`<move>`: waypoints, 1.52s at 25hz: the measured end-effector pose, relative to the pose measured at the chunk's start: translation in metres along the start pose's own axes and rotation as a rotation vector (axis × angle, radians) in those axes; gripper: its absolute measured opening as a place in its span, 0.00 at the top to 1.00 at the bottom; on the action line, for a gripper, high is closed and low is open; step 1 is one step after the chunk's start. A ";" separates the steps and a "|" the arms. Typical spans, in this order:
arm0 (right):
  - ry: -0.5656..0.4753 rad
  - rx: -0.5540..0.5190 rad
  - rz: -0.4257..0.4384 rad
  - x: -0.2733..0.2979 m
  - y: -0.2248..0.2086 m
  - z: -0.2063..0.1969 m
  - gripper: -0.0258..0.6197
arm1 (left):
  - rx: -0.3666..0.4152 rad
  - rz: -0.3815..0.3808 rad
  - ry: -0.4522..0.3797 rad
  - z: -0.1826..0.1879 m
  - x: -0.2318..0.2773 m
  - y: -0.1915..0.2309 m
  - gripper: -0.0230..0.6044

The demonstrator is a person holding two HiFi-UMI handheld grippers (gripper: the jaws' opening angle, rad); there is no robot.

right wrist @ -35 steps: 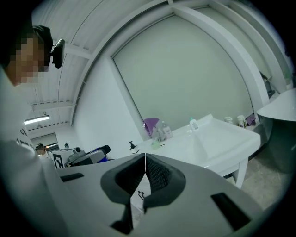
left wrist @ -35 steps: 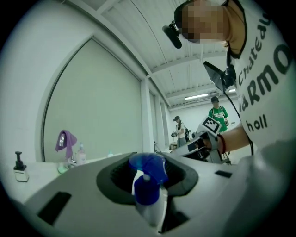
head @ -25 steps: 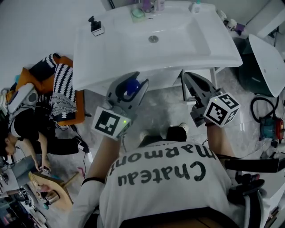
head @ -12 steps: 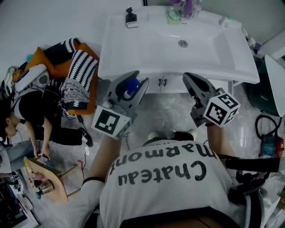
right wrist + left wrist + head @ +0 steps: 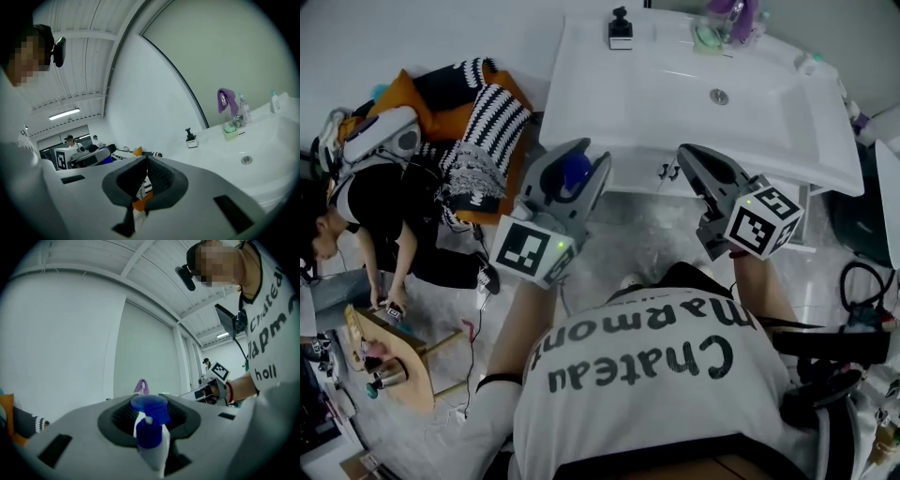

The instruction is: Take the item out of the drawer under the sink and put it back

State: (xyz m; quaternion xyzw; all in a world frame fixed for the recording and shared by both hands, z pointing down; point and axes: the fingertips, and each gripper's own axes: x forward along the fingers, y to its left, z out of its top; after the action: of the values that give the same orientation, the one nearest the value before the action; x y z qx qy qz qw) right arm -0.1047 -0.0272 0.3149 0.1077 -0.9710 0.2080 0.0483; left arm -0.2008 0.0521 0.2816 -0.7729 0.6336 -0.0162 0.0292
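In the head view my left gripper (image 5: 569, 169) is shut on a white spray bottle with a blue cap (image 5: 575, 172). It is held level in front of the white sink (image 5: 675, 108). The left gripper view shows the bottle (image 5: 151, 439) pinched between the dark pads (image 5: 117, 420), nozzle end up. My right gripper (image 5: 698, 167) is beside it on the right, its jaws together and holding nothing. In the right gripper view the right gripper (image 5: 144, 161) shows only a thin slit. The white cabinet front with two small handles (image 5: 668, 172) is visible under the basin.
A soap dispenser (image 5: 621, 28) and toiletries stand on the sink rim. A striped cloth on an orange cushion (image 5: 483, 131) lies left of the sink. A person (image 5: 366, 216) sits on the floor at far left near a wooden stool (image 5: 394, 366). Cables (image 5: 862, 281) lie at the right.
The sink and floor have slid right in the head view while both grippers swung left together. The bottle has stayed in the left gripper, and the right jaws have stayed together.
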 end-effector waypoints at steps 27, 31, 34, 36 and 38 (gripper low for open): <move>0.041 -0.030 0.144 0.118 -0.057 0.053 0.94 | -0.060 0.024 -0.013 -0.003 0.088 0.084 0.75; 0.041 -0.023 0.153 0.132 -0.067 0.057 0.94 | -0.072 0.026 -0.012 -0.005 0.104 0.098 0.75; 0.048 -0.024 0.154 0.139 -0.077 0.059 0.94 | -0.076 0.026 -0.008 -0.008 0.115 0.109 0.75; 0.053 -0.018 0.146 0.143 -0.086 0.060 0.94 | -0.073 0.031 -0.003 -0.009 0.122 0.117 0.75; 0.055 -0.013 0.138 0.148 -0.096 0.064 0.94 | -0.072 0.032 0.000 -0.010 0.131 0.125 0.75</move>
State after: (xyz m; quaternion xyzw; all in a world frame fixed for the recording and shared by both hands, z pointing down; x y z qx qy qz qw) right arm -0.2302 -0.1673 0.3151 0.0343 -0.9757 0.2076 0.0610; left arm -0.2978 -0.1012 0.2814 -0.7633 0.6461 0.0070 0.0014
